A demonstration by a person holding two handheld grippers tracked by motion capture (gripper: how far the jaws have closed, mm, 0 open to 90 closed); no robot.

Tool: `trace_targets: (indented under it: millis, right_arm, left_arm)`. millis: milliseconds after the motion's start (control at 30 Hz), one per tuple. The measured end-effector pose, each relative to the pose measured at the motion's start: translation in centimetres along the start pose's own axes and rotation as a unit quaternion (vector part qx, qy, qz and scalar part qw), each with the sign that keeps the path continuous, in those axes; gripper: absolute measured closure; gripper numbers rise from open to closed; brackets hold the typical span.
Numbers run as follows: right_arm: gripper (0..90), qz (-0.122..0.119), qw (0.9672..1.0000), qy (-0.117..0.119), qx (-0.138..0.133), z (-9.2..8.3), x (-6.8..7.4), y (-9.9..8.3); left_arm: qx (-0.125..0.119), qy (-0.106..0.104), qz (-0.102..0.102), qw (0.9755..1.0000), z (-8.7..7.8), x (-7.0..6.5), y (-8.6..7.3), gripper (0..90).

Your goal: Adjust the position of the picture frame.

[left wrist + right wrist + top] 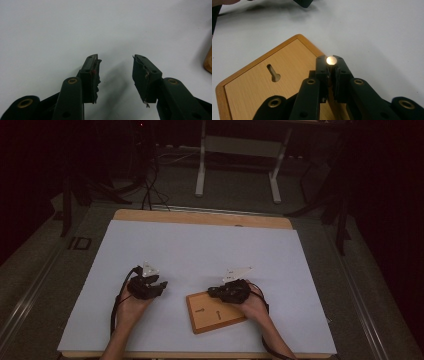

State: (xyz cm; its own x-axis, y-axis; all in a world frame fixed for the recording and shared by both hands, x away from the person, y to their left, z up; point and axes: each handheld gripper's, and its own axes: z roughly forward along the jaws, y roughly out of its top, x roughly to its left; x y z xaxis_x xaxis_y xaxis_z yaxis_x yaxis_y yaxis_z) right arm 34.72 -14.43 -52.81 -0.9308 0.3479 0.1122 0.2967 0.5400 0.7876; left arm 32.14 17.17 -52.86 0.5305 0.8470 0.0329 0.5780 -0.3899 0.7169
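Note:
A flat wooden board [202, 320] with two keyhole slots lies on the white sheet near the table's front edge. In the right gripper view one slot [273, 73] shows in the board [254, 90]. My right gripper [331, 62] hangs over the board's far right corner, jaws shut on a small round shiny metal piece [331, 60] at their tips. In the high view that gripper [212, 291] sits at the board's upper edge. My left gripper [116, 62] stands open above bare white sheet with nothing between its jaws, left of the board [208, 61]. It points right in the high view [162, 285].
The white sheet [200, 245] covers a wooden table whose far edge [200, 216] shows bare. Beyond it stand a white table frame [240, 160] and dark stands with cables on the floor. The left gripper's tip [303, 3] shows at the right gripper view's top.

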Motion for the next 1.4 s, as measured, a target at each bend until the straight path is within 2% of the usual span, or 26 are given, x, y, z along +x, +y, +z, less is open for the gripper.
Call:
trace_targets:
  millis: [267,300,500,633,767,833,867,933,1167,1400]
  right_arm:
    - [84.7,0.006,0.9999,-0.012,0.000,0.0,0.0,0.1]
    - [84.7,0.010,0.9997,-0.022,-0.003,-0.2,-0.1,0.2]
    - [84.7,0.030,0.9985,-0.045,-0.006,-0.4,-0.7,0.5]
    - [84.7,0.032,0.9984,-0.047,-0.004,-0.4,-1.0,0.8]
    - [84.7,0.050,0.9969,-0.061,0.000,0.3,-1.5,1.3]
    - [84.7,0.052,0.9968,-0.062,0.001,0.4,-1.7,1.4]
    - [84.7,0.052,0.9968,-0.062,0.001,0.4,-1.7,1.4]
    - [84.7,0.066,0.9954,-0.069,0.007,0.7,-2.0,1.6]
    - [84.7,0.082,0.9931,-0.084,0.010,1.1,-2.4,2.0]
    - [84.4,0.073,0.9946,-0.073,0.009,1.1,-2.7,1.9]
  left_arm:
    - [-0.002,-0.002,0.000,1.0000,0.0,0.0,0.0,56.6]
    - [-0.002,-0.002,0.000,1.0000,0.0,0.0,0.0,56.6]
    - [0.000,-0.005,0.001,1.0000,0.0,-0.1,0.1,56.6]
    - [0.001,-0.010,0.006,0.9999,0.1,-0.3,0.1,56.5]
    - [-0.001,-0.018,0.018,0.9997,0.1,-0.7,0.2,56.2]
    - [-0.001,-0.018,0.018,0.9997,0.1,-0.7,0.2,56.2]
    - [-0.003,-0.024,0.022,0.9995,0.1,-0.8,0.3,56.2]
    - [-0.003,-0.028,0.026,0.9993,0.1,-0.9,0.3,56.1]
    - [-0.005,-0.043,0.038,0.9983,0.1,-1.5,0.4,55.5]
    - [-0.020,-0.078,0.046,0.9957,-0.1,-2.1,0.6,54.7]
